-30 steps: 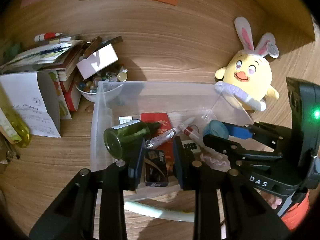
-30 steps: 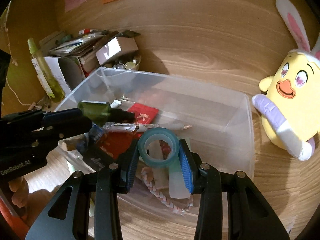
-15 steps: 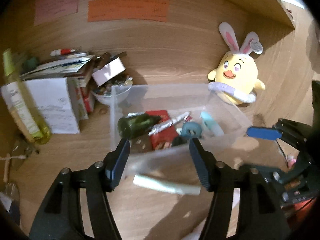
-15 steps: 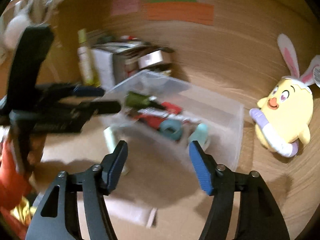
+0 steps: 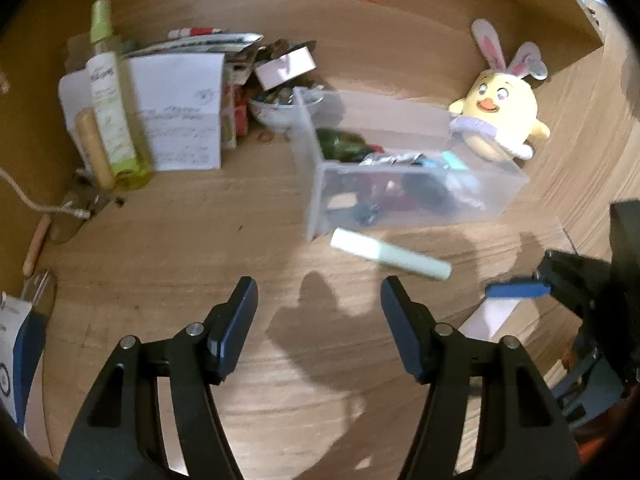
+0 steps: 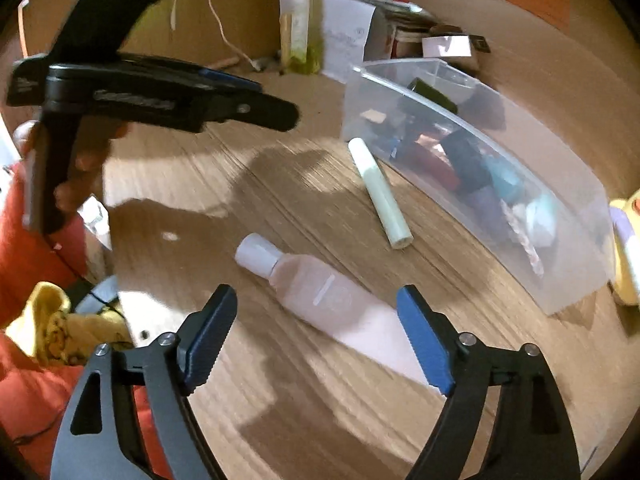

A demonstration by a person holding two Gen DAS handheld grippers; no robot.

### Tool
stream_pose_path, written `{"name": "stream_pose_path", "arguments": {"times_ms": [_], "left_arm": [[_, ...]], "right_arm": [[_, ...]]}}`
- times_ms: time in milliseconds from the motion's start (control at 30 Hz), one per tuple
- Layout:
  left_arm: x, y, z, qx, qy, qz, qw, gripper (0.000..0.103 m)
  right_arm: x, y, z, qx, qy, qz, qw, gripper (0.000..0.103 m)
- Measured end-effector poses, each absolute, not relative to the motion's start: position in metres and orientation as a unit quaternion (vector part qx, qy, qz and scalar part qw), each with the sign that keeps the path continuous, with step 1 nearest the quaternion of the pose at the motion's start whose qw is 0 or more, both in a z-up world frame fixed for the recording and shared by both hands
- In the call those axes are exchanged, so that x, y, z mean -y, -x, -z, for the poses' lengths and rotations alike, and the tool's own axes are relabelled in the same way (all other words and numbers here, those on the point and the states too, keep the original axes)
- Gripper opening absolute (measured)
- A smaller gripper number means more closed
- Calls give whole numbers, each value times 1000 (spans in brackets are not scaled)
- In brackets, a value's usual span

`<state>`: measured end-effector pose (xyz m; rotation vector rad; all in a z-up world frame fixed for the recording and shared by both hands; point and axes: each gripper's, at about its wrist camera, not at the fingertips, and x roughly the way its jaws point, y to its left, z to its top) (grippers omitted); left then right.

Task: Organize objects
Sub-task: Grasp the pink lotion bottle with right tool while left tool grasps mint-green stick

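A clear plastic bin [image 5: 400, 196] holds a green bottle, tape roll and several small items; it also shows in the right wrist view [image 6: 500, 184]. A pale green tube [image 5: 390, 254] [image 6: 380, 194] lies on the desk in front of the bin. A pink bottle with a white cap [image 6: 316, 292] lies flat just ahead of my right gripper [image 6: 316, 332], which is open and empty. My left gripper [image 5: 318, 320] is open and empty, well back from the bin; it also shows in the right wrist view [image 6: 256, 100].
A yellow bunny-eared plush [image 5: 498, 114] sits right of the bin. A yellow-green spray bottle [image 5: 114, 108], papers, books and a bowl of small things [image 5: 280, 104] crowd the back left. A cable [image 5: 32, 200] lies at left. Yellow cloth [image 6: 60, 328] lies near the desk edge.
Both grippers let go of their items into the bin, opened, and pulled back from it. The right gripper swung down over the pink bottle.
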<state>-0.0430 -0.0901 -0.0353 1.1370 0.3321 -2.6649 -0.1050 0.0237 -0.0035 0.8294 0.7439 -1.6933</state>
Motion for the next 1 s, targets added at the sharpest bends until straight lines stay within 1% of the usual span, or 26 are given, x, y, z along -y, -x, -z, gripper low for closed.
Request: {"name": "stream_pose_path", "arguments": {"times_ms": [67,133,167,200,233,267,333,367,533,733,833,900,1000], "left_arm": [[91,40,38,-114,-392,906,112,64],[90,40,40,-111,-395,905,110,64],[88,41,40,-107,-397,905,106,64],[86,43,41,-102,-398,906,103,64],[83,46,41,-97,-400,906,99,64],[79,50,41,-89,-403,906,91,65],[72,61,42,-75,-409,906,75,68],[68,67,43,-67,-413,906,68,69],[49,101,51,-20,-443,896,24,69],[24,136,61,73,-468,880,-33,69],[16,146,67,125,-470,873,-46,70],[16,150,68,137,-470,870,-53,70],[20,156,68,121,-480,866,-74,69]], "right_arm": [[-21,112,6,-312,-352,711,522,79],[-19,121,8,-303,-364,713,517,77],[-20,128,8,-288,-376,712,518,66],[-22,131,7,-278,-384,710,520,60],[-24,133,6,-274,-385,715,516,49],[-28,137,5,-272,-387,720,508,40],[-34,140,4,-262,-392,724,504,32],[-39,143,4,-257,-395,726,500,30],[-75,144,3,-234,-402,744,480,30],[-108,150,1,-197,-419,764,450,30],[-122,159,0,-176,-430,771,435,30],[-130,164,-1,-163,-435,776,426,30],[-134,168,-3,-152,-435,782,419,30]]}}
